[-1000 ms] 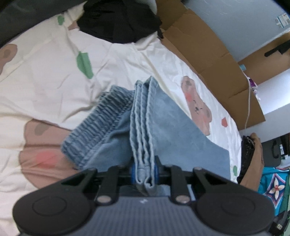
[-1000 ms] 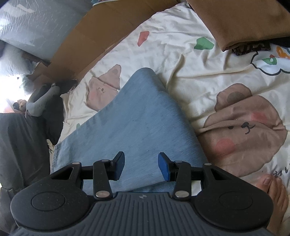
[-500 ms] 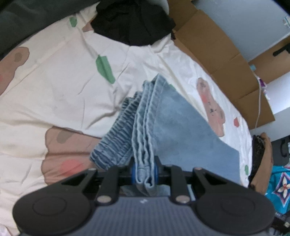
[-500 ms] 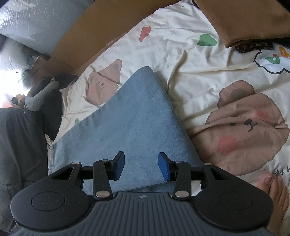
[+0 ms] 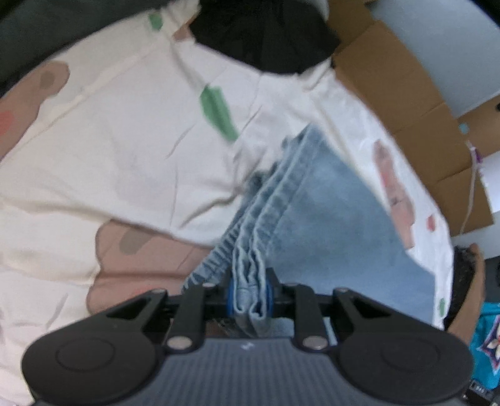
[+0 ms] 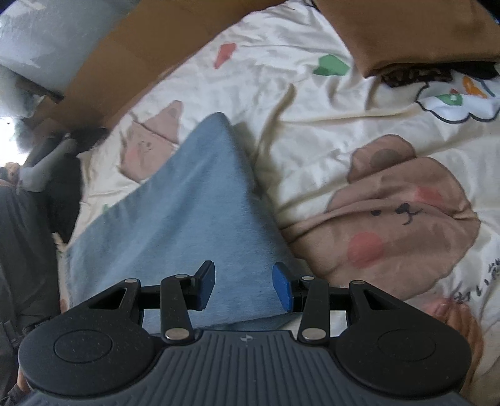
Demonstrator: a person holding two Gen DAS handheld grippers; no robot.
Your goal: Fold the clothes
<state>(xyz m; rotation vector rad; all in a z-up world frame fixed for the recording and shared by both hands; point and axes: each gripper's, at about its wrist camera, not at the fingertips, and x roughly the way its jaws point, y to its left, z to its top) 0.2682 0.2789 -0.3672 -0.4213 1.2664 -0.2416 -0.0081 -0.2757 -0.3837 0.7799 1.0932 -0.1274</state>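
Observation:
Light blue jeans (image 5: 328, 218) lie folded on the cream bear-print sheet (image 5: 125, 156). My left gripper (image 5: 250, 296) is shut on the stacked leg hems, which bunch up between its blue pads. The hems hang over the elastic waistband (image 5: 215, 259), of which only a strip shows on the left. In the right wrist view the folded end of the jeans (image 6: 187, 203) stretches away as a smooth blue wedge. My right gripper (image 6: 243, 287) is open just above that denim, its pads (image 6: 281, 284) apart with flat cloth beneath them.
A black garment (image 5: 265, 34) is heaped at the far end of the bed. Cardboard (image 5: 390, 78) lines the bed's far side. A folded brown cloth (image 6: 406, 28) lies on the sheet (image 6: 343, 125) at the upper right. Dark clothes (image 6: 56, 175) pile up at the left.
My left gripper has carried the hems forward and lower over the waistband, which is now mostly covered. The right gripper has stayed put and open.

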